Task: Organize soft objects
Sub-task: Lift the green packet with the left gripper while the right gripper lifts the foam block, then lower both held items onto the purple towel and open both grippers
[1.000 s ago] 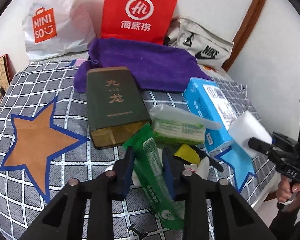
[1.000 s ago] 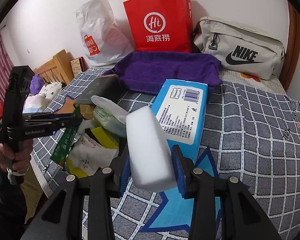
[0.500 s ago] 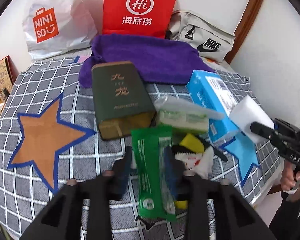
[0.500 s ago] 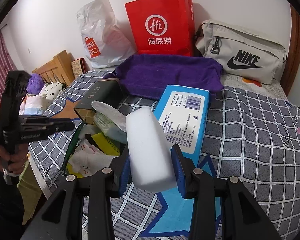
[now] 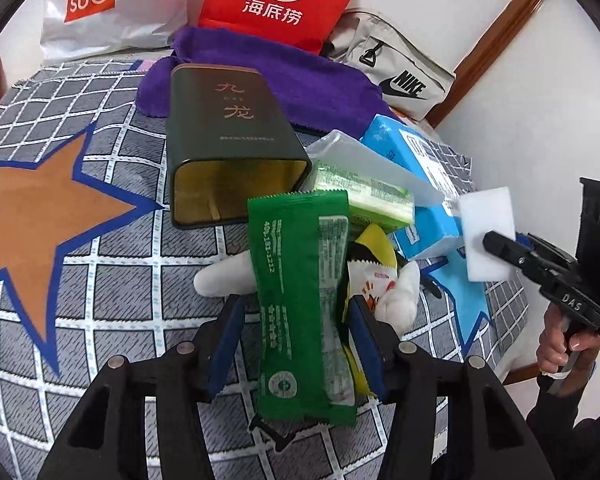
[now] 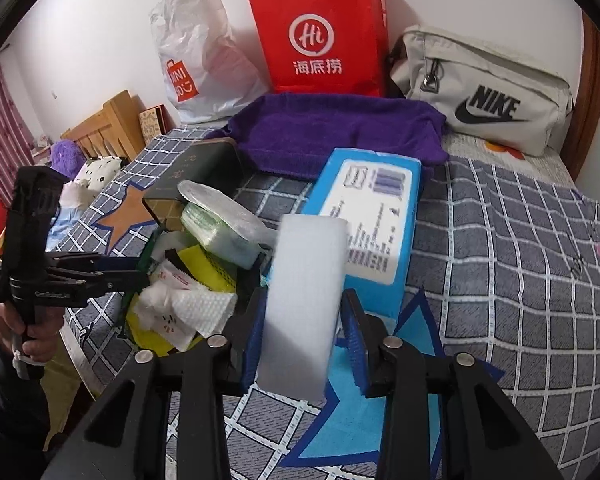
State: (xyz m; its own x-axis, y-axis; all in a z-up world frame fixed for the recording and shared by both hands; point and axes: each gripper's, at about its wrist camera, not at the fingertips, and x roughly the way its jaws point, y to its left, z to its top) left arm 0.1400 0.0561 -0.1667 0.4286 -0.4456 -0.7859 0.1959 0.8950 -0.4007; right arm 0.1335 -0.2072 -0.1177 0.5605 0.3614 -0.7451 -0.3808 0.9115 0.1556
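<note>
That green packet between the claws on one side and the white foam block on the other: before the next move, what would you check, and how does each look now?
1. Green packet let go by the left gripper: ok; jaws opening, gaps on both sides of the packet.
2. Packet lying settled on the pile: cannot tell.
3. White sponge between the right gripper pads: ok; jaws closing.
4. Sponge lifted off the blue tissue pack: cannot tell.
5. Green tin mouth unblocked: ok, open end faces the camera.
</note>
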